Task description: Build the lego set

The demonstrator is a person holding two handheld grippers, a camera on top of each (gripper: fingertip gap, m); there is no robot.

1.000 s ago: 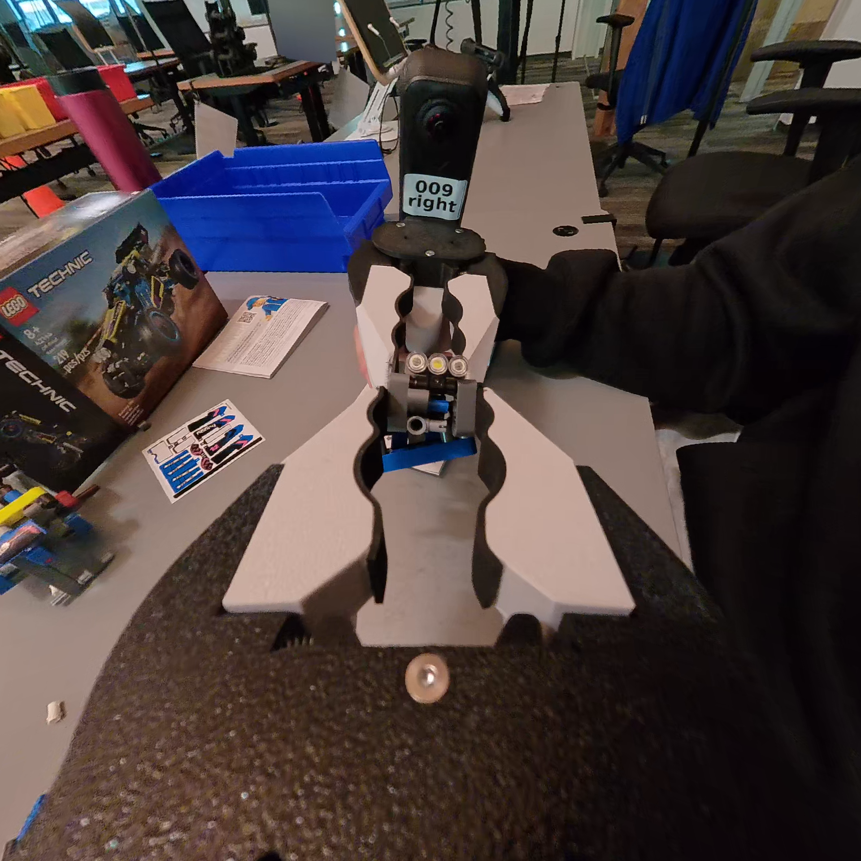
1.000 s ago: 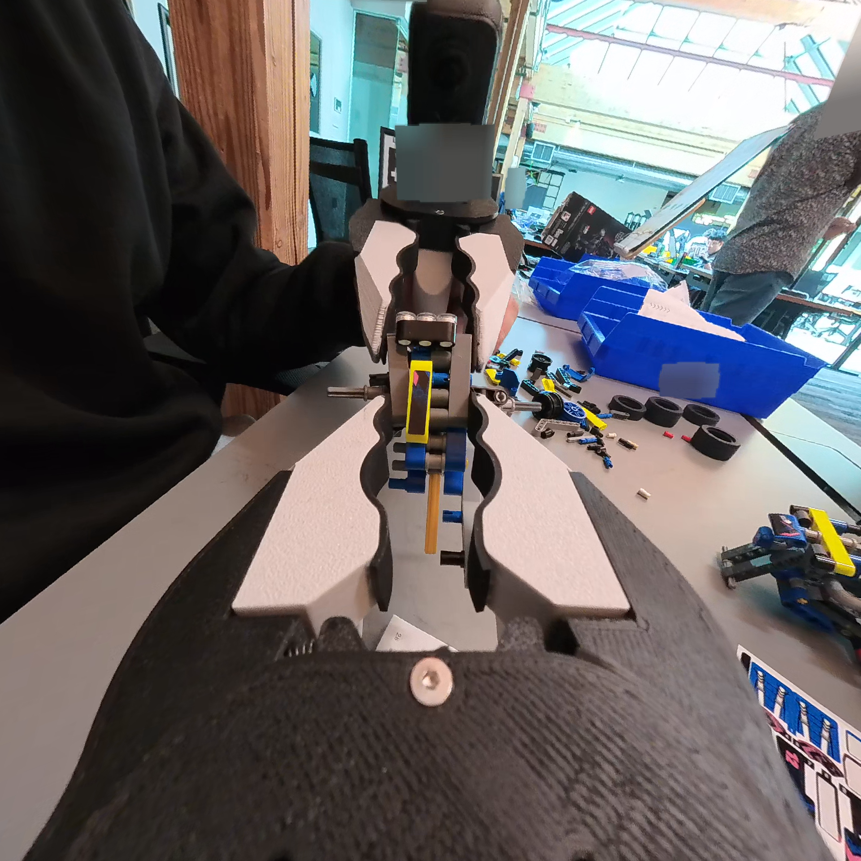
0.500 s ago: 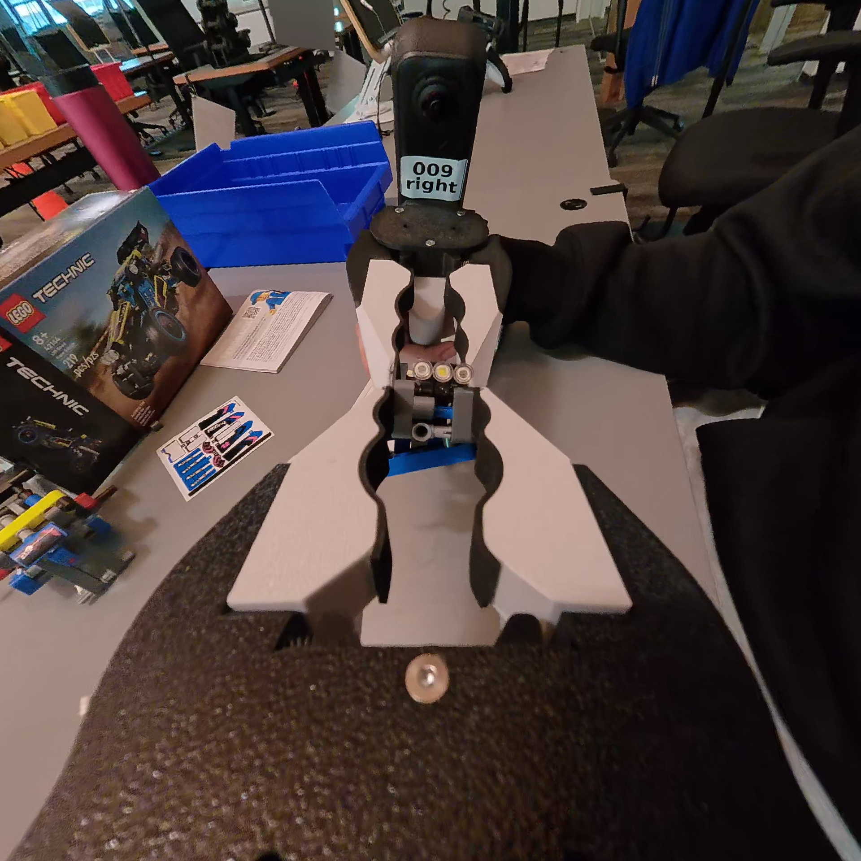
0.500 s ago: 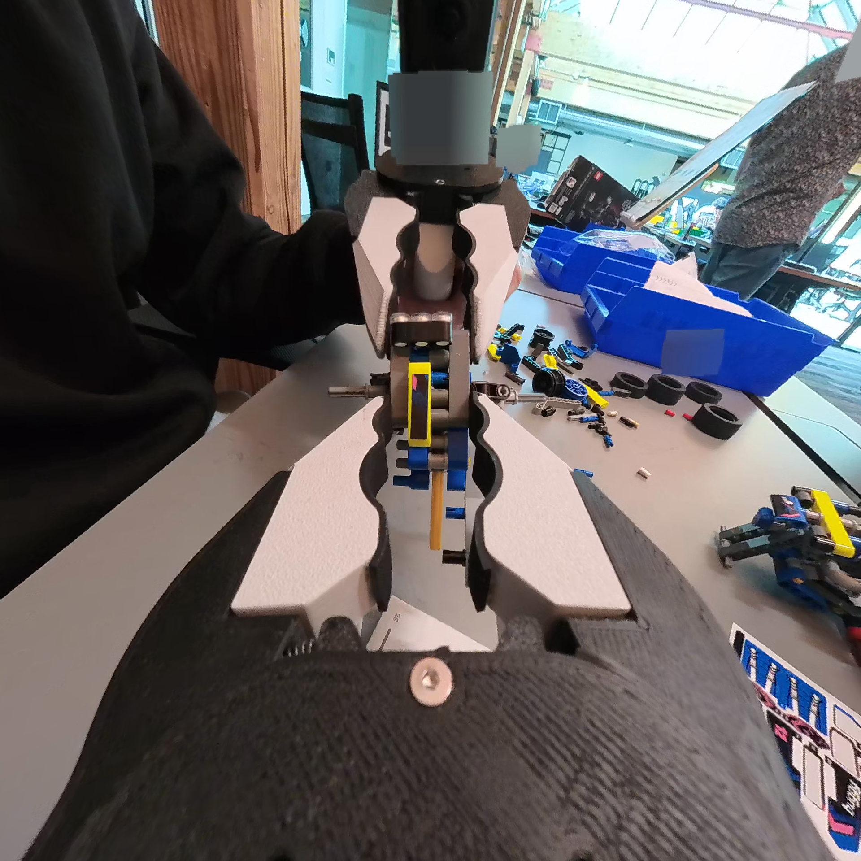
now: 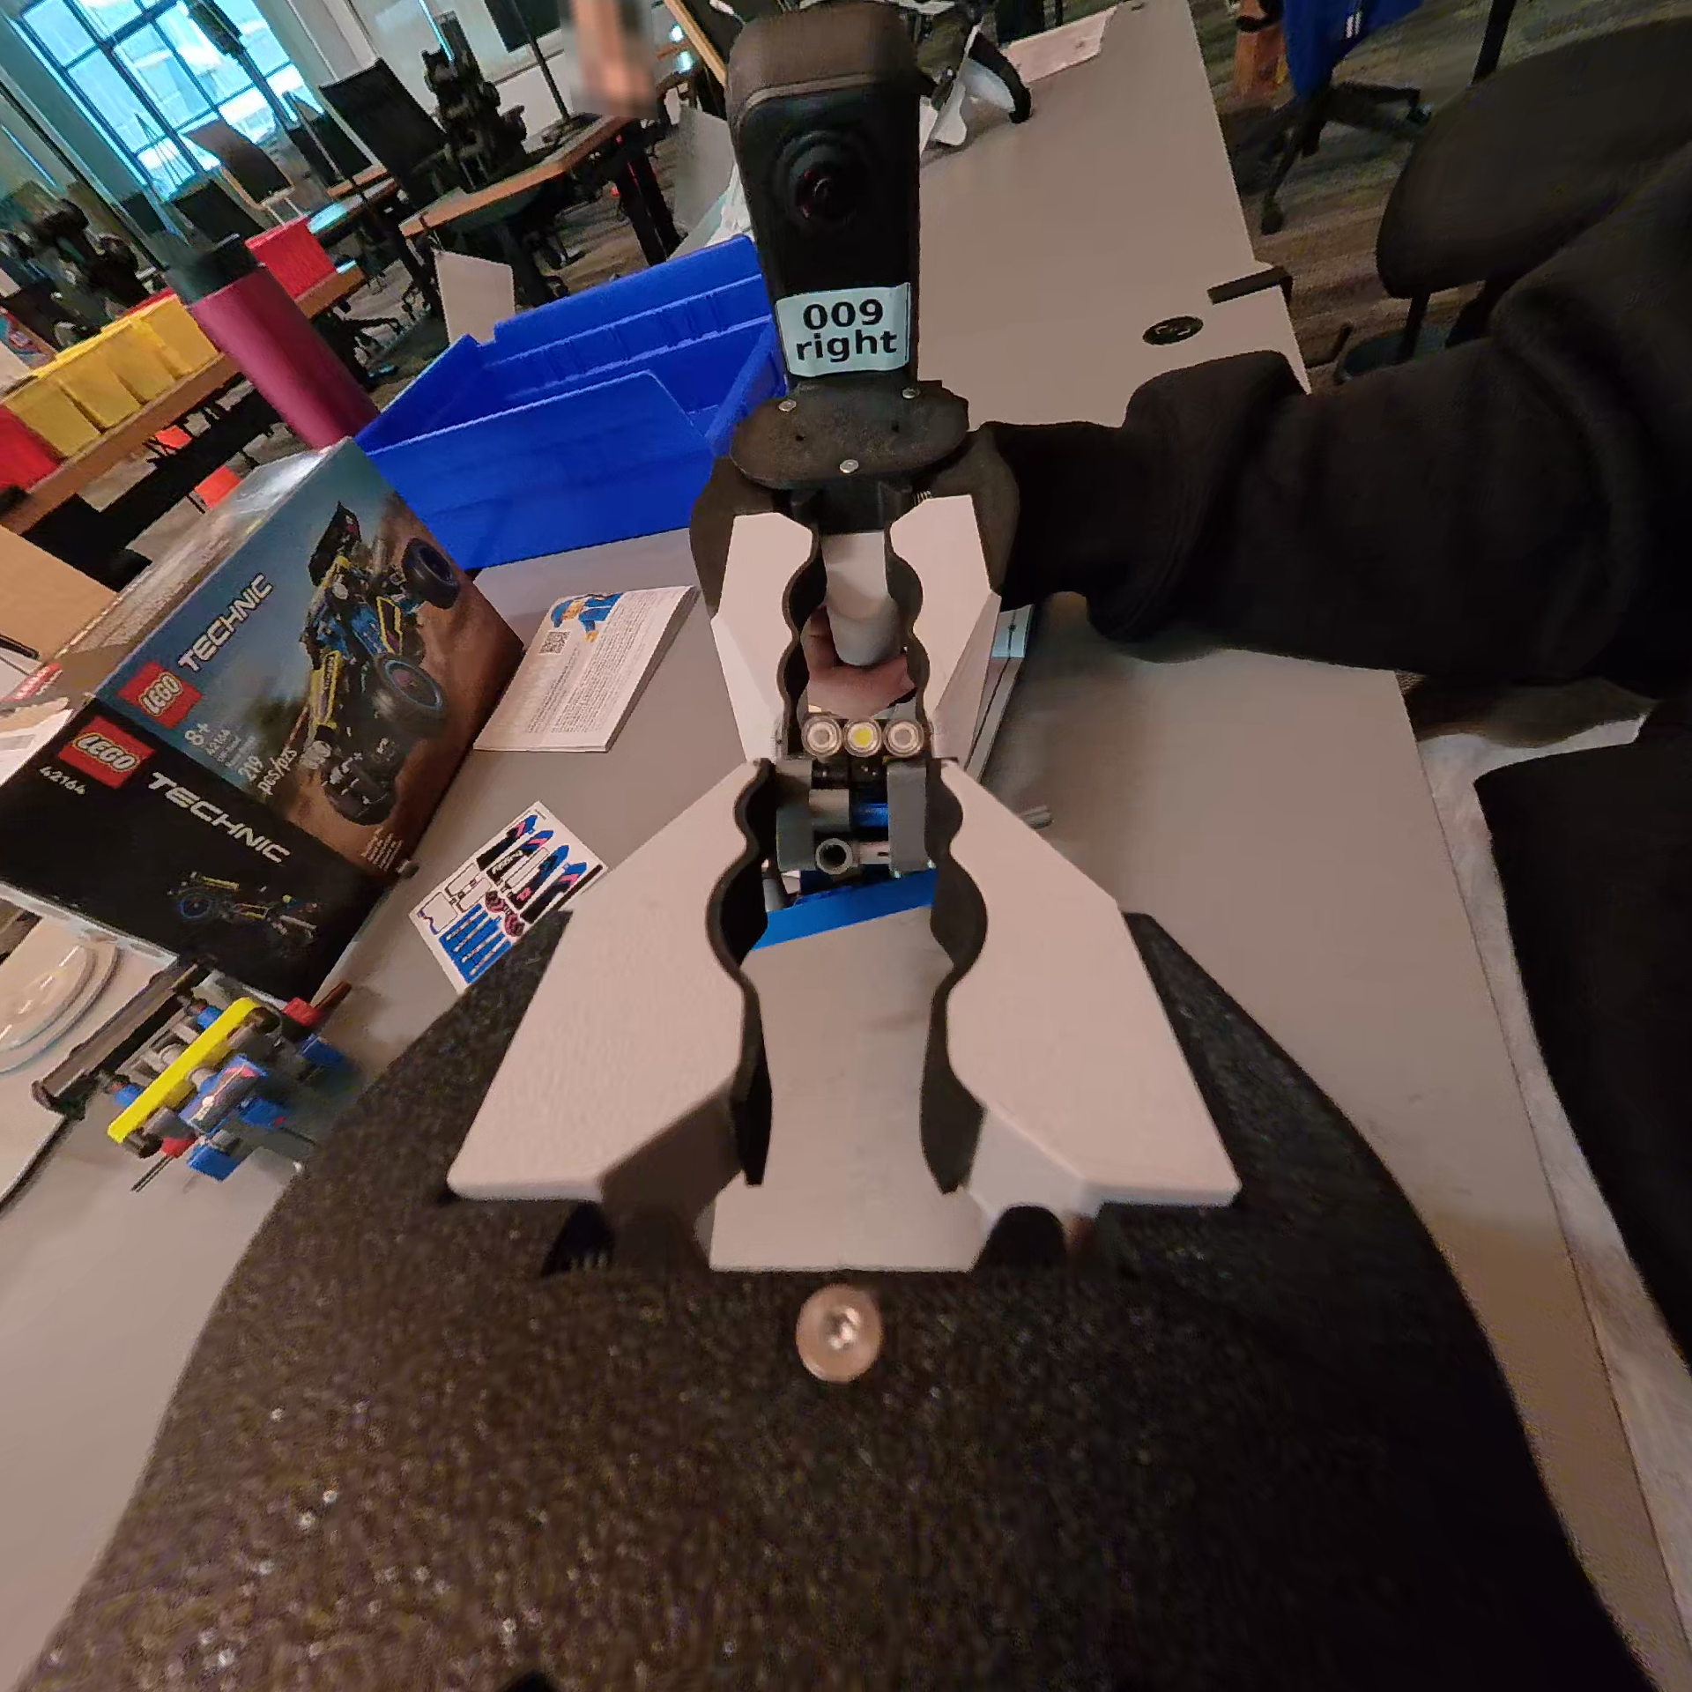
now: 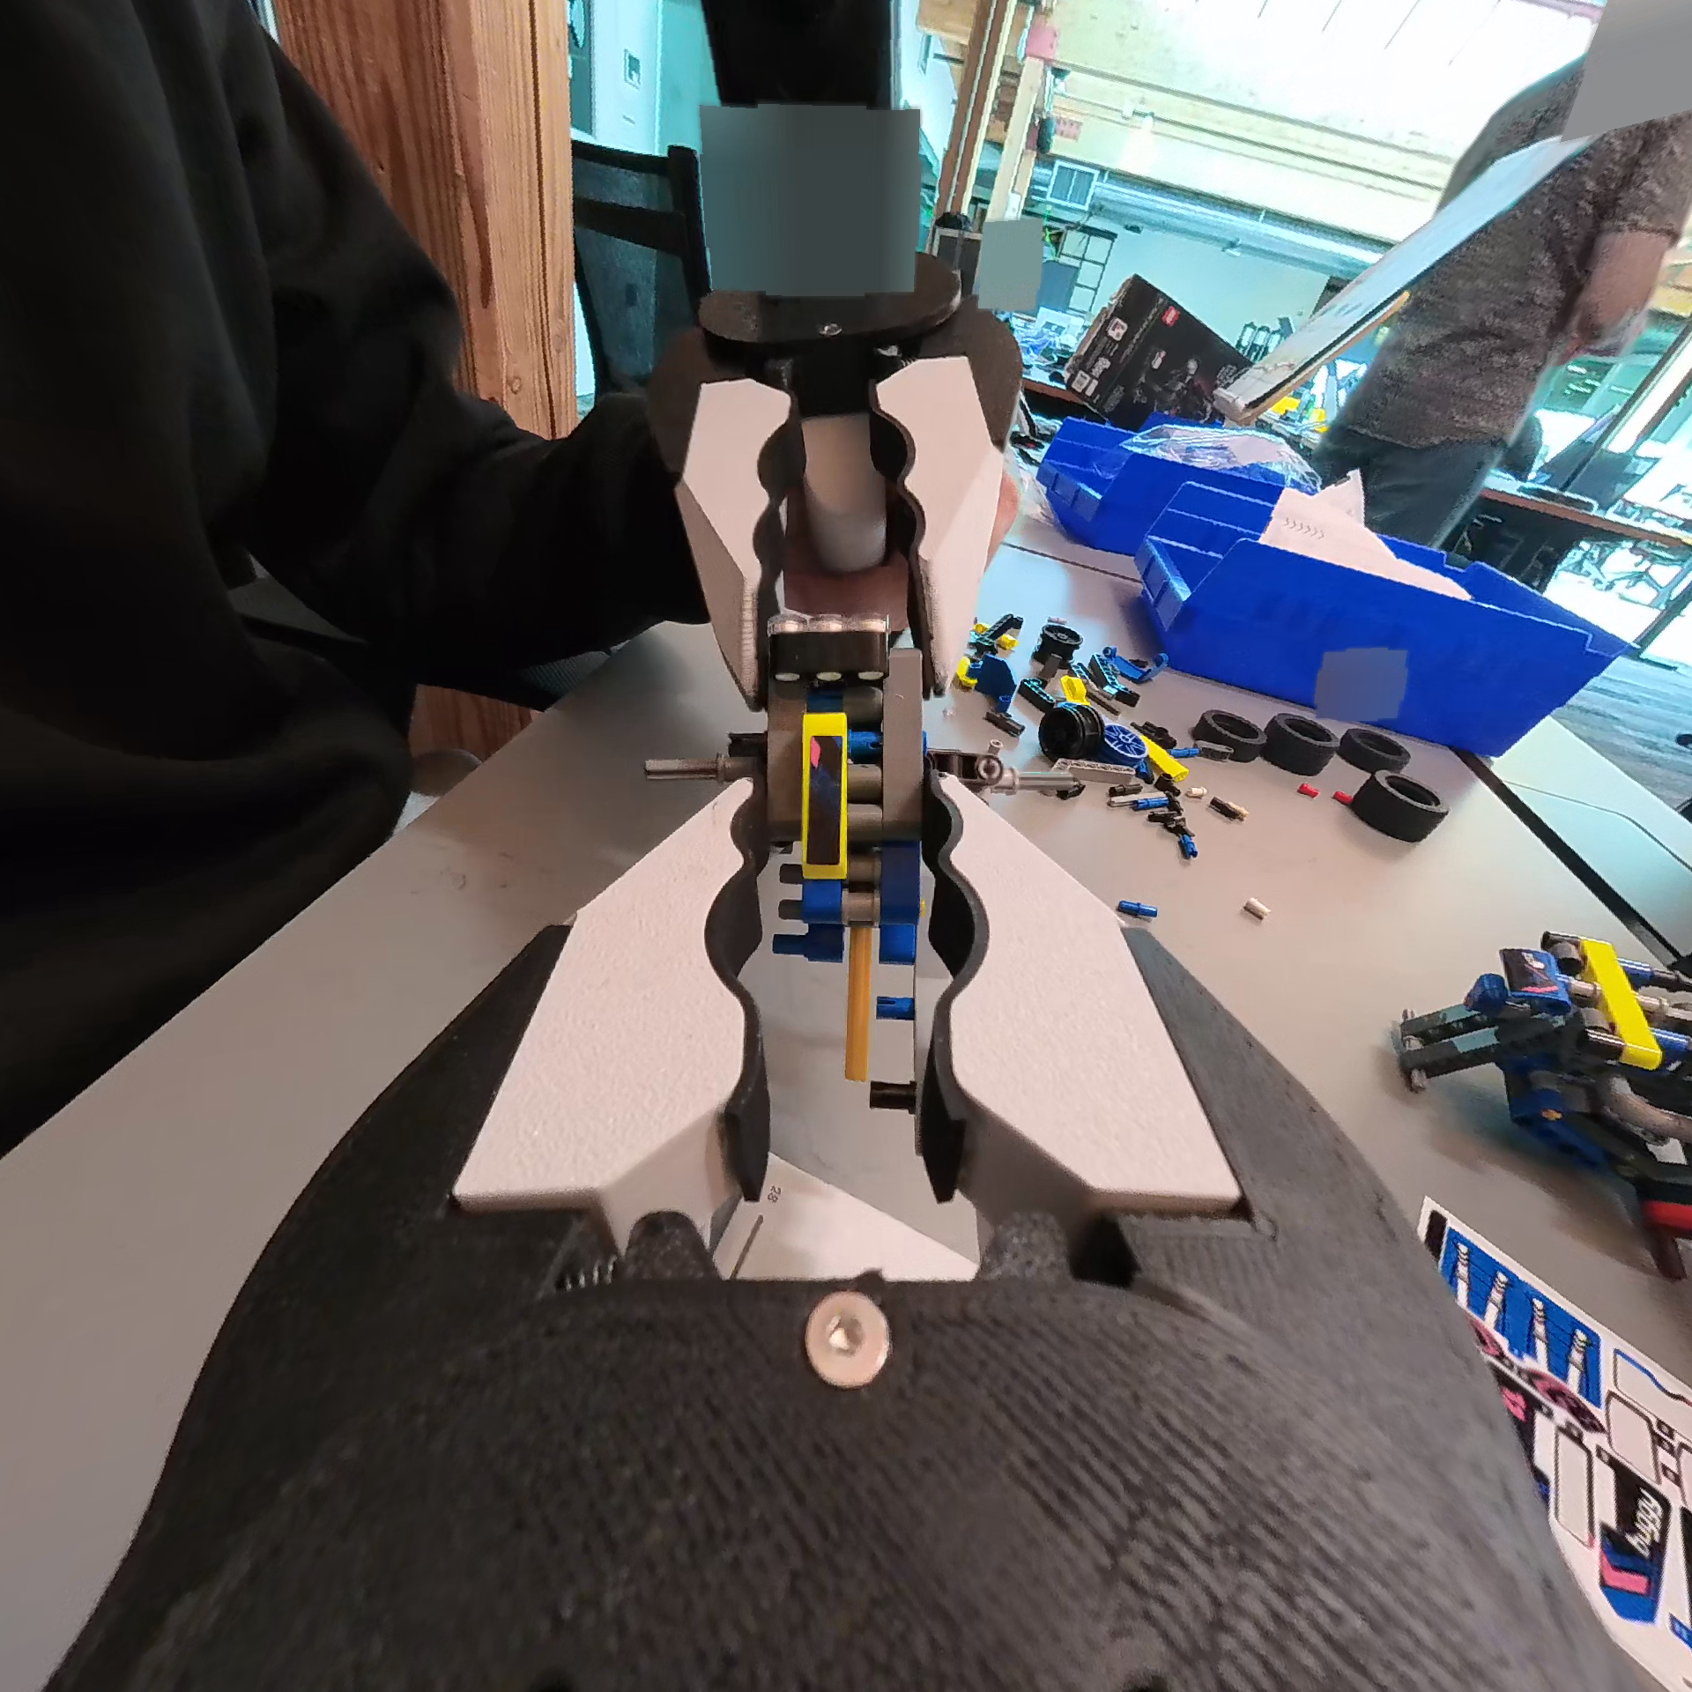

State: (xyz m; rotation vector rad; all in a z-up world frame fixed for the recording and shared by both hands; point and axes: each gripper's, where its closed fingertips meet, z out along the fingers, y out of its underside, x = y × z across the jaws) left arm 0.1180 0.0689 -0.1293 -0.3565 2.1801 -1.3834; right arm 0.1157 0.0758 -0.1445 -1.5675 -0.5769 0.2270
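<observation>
A grey, blue and yellow brick-built assembly (image 5: 851,847) hangs above the grey table (image 5: 1190,824), gripped from both ends. In the left wrist view my left gripper (image 5: 847,824) is shut on its near grey end, with both pads against its sides. My right gripper (image 5: 861,723) faces it from the far side. In the right wrist view my right gripper (image 6: 838,824) is shut on the same assembly (image 6: 824,797), which has a yellow beam on top and a tan axle pointing towards the camera. My left gripper (image 6: 829,641) grips the far end with three round studs.
A toy box (image 5: 275,696), booklet (image 5: 595,659), sticker sheet (image 5: 508,888), blue bin (image 5: 568,430) and second small assembly (image 5: 201,1090) lie to the left. The right wrist view shows loose parts (image 6: 1099,732), black tyres (image 6: 1300,742), blue bins (image 6: 1373,623) and a standing person (image 6: 1483,275). My left and right fingertips are right by each other.
My left gripper's fingers closed in a little onto the assembly's grey end. Both grippers and the assembly lifted slightly off the table. The right gripper's grasp stayed the same.
</observation>
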